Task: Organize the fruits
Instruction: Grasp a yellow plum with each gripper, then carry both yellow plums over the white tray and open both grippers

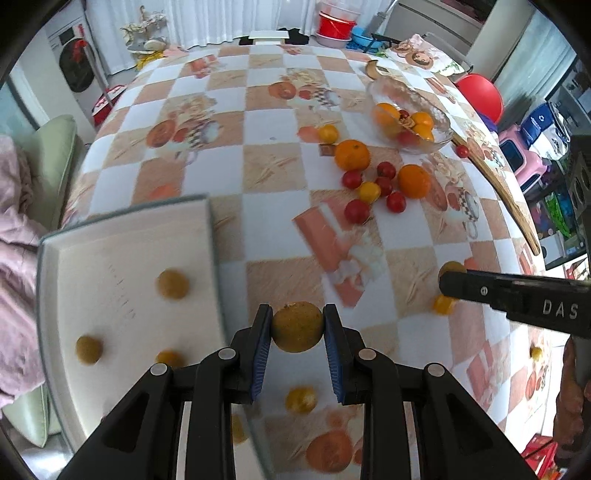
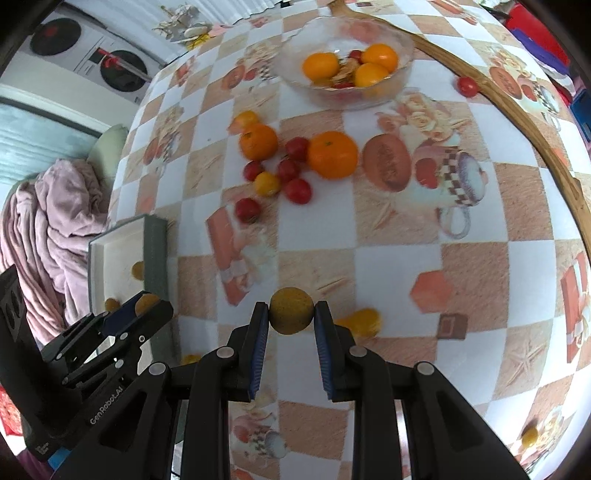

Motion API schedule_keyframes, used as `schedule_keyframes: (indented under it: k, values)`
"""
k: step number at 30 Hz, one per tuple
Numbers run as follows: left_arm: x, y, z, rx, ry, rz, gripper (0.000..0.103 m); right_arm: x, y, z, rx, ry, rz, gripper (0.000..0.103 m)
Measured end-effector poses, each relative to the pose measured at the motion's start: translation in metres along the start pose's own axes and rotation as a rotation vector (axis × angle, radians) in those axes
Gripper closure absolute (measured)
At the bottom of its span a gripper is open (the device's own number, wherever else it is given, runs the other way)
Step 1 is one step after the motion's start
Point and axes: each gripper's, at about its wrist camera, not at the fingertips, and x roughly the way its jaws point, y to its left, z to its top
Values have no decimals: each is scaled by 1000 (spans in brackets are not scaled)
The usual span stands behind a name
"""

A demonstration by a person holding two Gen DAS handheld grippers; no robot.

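Right now, gripping one round brown-green fruit (image 1: pixel 297 328) in the left gripper (image 1: pixel 297 314): jaws narrow, blue pads pressed on both its sides, hovering just off the right rim of the white tray (image 1: pixel 212 236). Likewise clamping a second brown-green fruit (image 2: pixel 291 314) in the right gripper (image 2: pixel 291 308), jaws equally narrow, over the near middle of the table and apart from the tray.

Could lose either fruit. Round, pinched only across its widest line, so likely to squirt out on a jolt or a tilt and roll over the cloth towards the near edge. Could bruise or split it by squeezing harder. Could clip the tray's raised rim while crossing it and shift or tip the tray, which seems to sit right at the table's left edge. Could knock the loose yellow tomato (image 1: pixel 301 399) lying by the near edge. Could tangle the two grippers if both head for the same tray together.

Underneath, a checked tablecloth (image 1: pixel 269 206), peach and white squares printed with fruit and cups. In the tray already, other brown-green fruits (image 1: pixel 173 283). Towards the far right edge, a glass bowl (image 1: pixel 439 142) with oranges and tomatoes inside. Between bowl and middle, loose oranges (image 1: pixel 352 154) and red cherry tomatoes (image 1: pixel 357 211). Beyond the table, white curtains (image 1: pixel 207 18), a red tub (image 1: pixel 336 26), a pink blanket (image 2: pixel 55 214), a washing machine (image 2: pixel 122 70).
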Motion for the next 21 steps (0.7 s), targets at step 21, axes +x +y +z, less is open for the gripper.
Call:
schedule_keyframes:
  k: [21]
  values:
    - [-27, 130, -67, -196, -3, 136, 73, 48, 146, -21, -216, 78, 45, 75]
